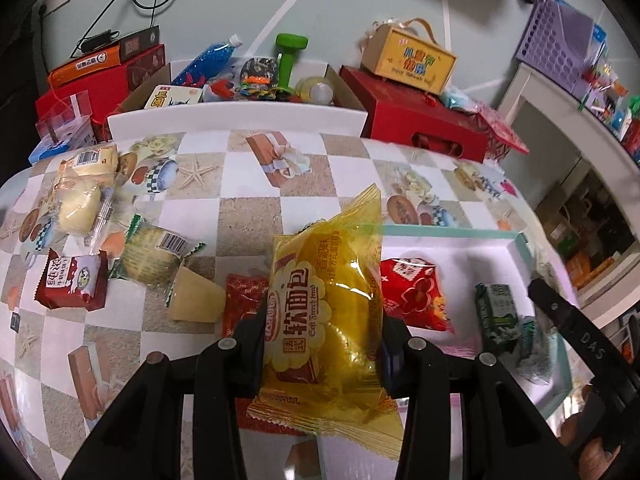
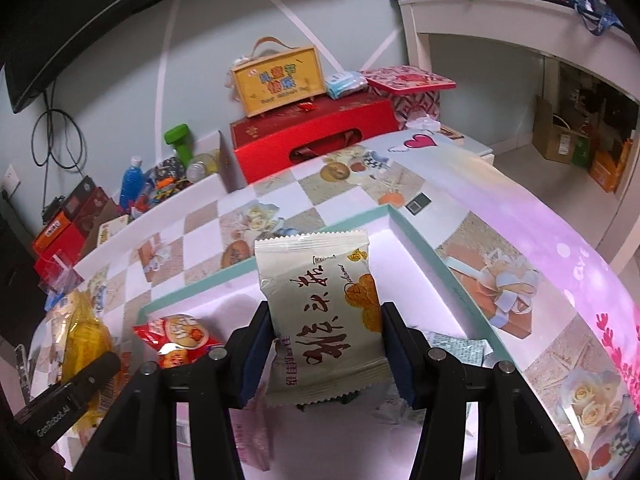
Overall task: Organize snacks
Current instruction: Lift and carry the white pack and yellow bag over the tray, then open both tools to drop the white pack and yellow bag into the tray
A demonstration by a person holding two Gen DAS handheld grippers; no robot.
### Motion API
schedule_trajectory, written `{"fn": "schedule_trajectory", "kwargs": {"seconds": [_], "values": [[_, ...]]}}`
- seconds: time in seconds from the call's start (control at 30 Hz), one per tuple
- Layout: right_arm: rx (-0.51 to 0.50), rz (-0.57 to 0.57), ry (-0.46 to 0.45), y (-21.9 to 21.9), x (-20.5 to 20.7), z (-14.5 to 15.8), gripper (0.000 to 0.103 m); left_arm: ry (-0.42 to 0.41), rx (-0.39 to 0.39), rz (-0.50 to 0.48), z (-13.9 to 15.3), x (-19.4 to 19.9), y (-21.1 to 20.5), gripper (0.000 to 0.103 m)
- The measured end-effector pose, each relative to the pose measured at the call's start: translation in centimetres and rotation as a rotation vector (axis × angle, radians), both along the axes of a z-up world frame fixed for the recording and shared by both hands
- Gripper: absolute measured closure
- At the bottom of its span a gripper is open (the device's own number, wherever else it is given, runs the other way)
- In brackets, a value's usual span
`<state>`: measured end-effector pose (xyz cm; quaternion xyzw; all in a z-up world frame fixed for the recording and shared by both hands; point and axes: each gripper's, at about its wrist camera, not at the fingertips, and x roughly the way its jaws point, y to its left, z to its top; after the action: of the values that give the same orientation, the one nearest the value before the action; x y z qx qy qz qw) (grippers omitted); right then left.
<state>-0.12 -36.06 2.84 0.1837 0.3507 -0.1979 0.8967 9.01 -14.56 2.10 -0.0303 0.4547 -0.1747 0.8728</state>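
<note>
Left wrist: left gripper clamps yellow bread packet lengthwise; right gripper clamps cream packet upright.

Both wrist views look steeply down, close over the shared tray.

Open-top white box w/ teal rim: middle floor bare, room to pass. Red snack pack sits at its left side, green pack at its right. Loose snacks crowd tablecloth left; centre squares free. Red gift box blocks back edge.
</note>
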Motion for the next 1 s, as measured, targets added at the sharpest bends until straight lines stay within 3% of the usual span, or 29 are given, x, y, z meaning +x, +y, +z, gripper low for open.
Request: {"fn": "schedule_trajectory", "kwargs": {"seconds": [0.4, 1.0], "values": [[0.032, -0.025, 0.015, -1.5, 0.1, -1.2, 0.047, 0.000, 0.072, -0.037, -1.5, 0.6, -2.4, 0.059], [0.040, -0.014, 0.025, -1.5, 0.5, -1.7, 0.047, -0.015, 0.075, -0.097, -1.8, 0.3, -4.4, 0.059]]}}
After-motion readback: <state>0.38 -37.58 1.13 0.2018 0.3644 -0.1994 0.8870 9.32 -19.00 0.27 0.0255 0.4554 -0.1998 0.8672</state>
